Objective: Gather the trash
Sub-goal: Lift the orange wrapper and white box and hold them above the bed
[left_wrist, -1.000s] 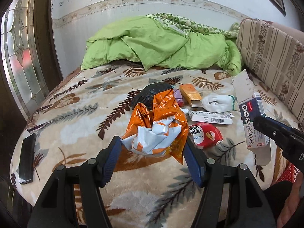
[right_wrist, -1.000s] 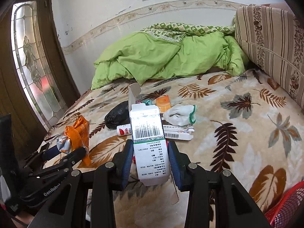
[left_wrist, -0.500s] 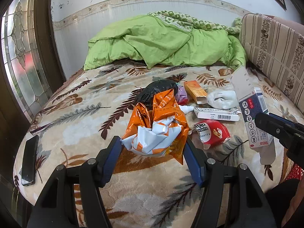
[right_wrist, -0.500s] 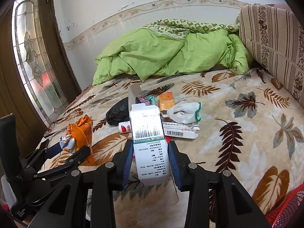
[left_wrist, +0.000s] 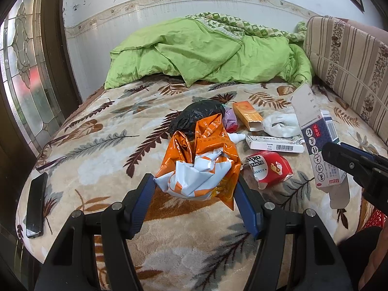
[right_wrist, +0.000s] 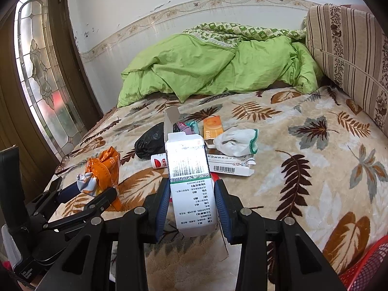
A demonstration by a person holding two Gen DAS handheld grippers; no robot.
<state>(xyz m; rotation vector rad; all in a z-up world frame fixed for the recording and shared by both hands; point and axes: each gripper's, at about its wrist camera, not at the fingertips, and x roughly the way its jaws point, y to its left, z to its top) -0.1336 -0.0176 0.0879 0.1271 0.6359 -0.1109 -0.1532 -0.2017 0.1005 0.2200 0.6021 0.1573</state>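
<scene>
A crumpled orange and white wrapper hangs just above the leaf-patterned blanket, and my left gripper is shut on it. In the right wrist view the same wrapper and left gripper are at the lower left. My right gripper is shut on a white medicine box with open end flaps, held upright. Loose on the bed lie a black bag, an orange box, a white glove, a long barcoded box and a red packet.
A green quilt is heaped at the far end of the bed. A striped headboard cushion runs along the right. A black phone lies at the bed's left edge. A red mesh basket shows at the lower right.
</scene>
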